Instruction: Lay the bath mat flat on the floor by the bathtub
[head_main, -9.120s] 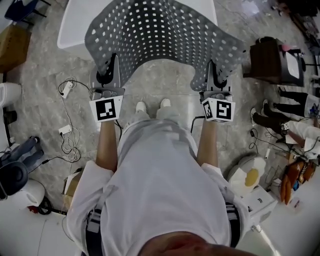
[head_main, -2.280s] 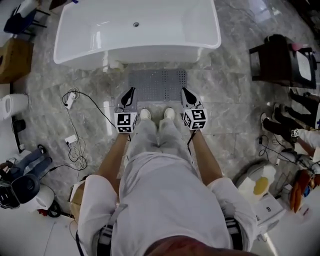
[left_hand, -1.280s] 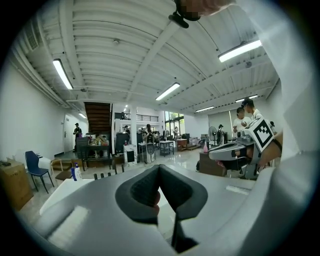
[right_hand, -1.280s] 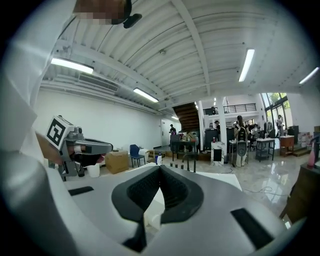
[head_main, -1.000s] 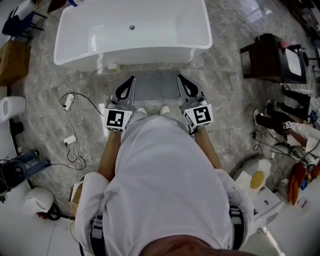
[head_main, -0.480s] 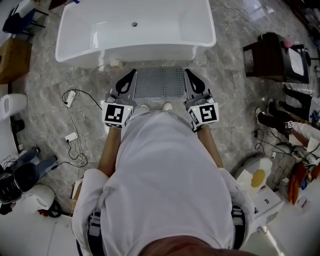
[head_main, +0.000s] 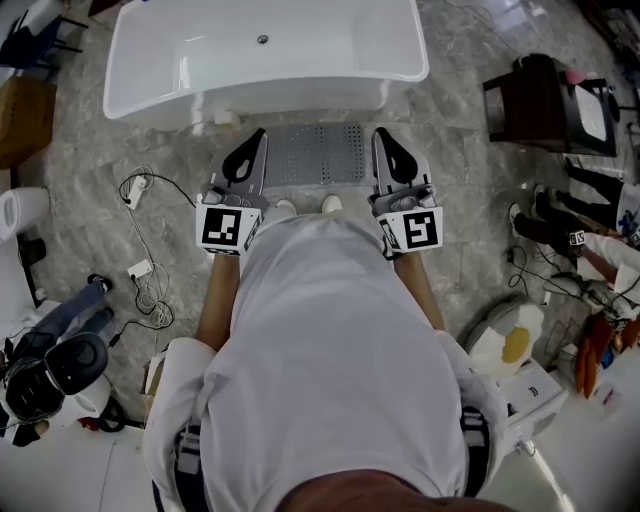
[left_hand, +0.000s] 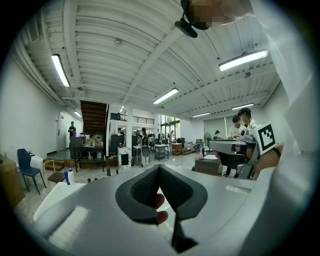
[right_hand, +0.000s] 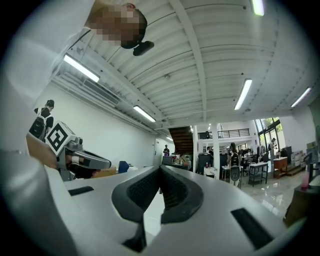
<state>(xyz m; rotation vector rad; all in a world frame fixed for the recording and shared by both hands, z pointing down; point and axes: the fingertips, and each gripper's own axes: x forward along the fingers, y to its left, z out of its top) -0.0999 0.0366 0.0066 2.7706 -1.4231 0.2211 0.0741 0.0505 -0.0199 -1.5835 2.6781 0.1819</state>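
The grey perforated bath mat (head_main: 318, 155) lies flat on the marble floor right in front of the white bathtub (head_main: 265, 60). My left gripper (head_main: 254, 140) is raised above the mat's left edge, shut and empty. Over the mat's right edge my right gripper (head_main: 384, 139) hangs the same way, shut with nothing in it. In the left gripper view the left gripper (left_hand: 159, 169) points level across the room, tips touching. The right gripper (right_hand: 160, 171) in its own view does likewise. My white shoes (head_main: 305, 206) stand at the mat's near edge.
White cables with a plug strip (head_main: 140, 230) lie on the floor at the left. A dark chair (head_main: 545, 105) stands at the right, with seated people's legs (head_main: 560, 225) beyond. Bags and boxes (head_main: 520, 370) sit at the lower right, and dark gear (head_main: 60, 350) at the lower left.
Earlier both grippers held the mat up; it now lies on the floor. Over the last second both shut grippers have lifted and straightened above the mat's sides.
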